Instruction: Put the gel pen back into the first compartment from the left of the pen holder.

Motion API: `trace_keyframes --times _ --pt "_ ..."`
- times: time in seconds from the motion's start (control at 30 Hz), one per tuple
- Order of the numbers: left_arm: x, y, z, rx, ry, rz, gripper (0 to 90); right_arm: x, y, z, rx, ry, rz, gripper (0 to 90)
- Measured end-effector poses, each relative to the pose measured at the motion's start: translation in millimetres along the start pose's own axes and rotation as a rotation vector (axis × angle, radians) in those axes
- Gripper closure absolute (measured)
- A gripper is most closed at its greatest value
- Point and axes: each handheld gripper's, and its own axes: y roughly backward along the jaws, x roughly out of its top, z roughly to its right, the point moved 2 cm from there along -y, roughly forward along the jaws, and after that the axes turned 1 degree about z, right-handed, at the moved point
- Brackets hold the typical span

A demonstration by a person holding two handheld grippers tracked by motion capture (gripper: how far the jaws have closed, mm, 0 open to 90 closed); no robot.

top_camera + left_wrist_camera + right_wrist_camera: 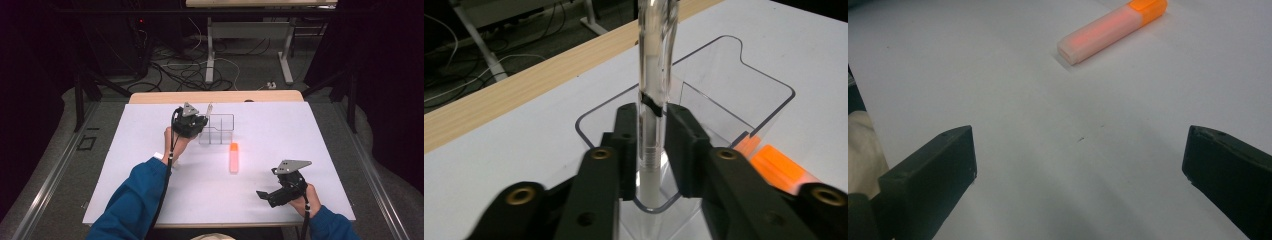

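Observation:
A clear pen (pixel 654 75) stands upright in a corner compartment of a clear plastic organizer (pixel 774 80) on the white table. My left gripper (pixel 653 145) has a jaw on each side of the pen, very close to it but not pressing, so it is open. From above, the left gripper (pixel 200 125) sits at the left side of the organizer (pixel 220 129), and the pen (pixel 208 109) sticks up above it. An orange highlighter (pixel 233 157) lies flat just in front of the organizer. My right gripper (pixel 267 192) rests near the front right, wide open and empty, facing the highlighter (pixel 1110 31).
A white sheet (pixel 300 135) covers the table top, with a wooden edge (pixel 215 96) at the far side. Beyond it are cables and a desk's legs (pixel 210 55) on the floor. Black frame posts stand at both sides.

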Motion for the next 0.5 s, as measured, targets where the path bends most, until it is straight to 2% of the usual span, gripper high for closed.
trace_keyframes --times 0.07,0.23,0.27,0.33,0.5 --pt "0.8 4.5 3.3 0.026 0.011 0.013 58.8 0.0 0.1 0.0 -0.001 0.001 0.0 0.4" --pt "-4.3 20.2 6.8 0.031 0.001 0.033 34.7 -0.1 0.1 0.0 0.001 0.0 0.001 0.5" --pt "-6.0 22.6 7.2 0.03 -0.001 0.029 34.7 -0.1 0.1 0.0 0.001 0.0 0.001 0.5" --pt "-10.5 28.2 7.7 0.028 -0.006 0.024 27.6 0.1 -0.1 0.0 0.0 0.003 0.0 0.5" --pt "-22.8 43.5 8.2 0.008 -0.018 -0.006 20.8 0.1 0.0 -0.3 0.002 0.004 0.003 0.4"
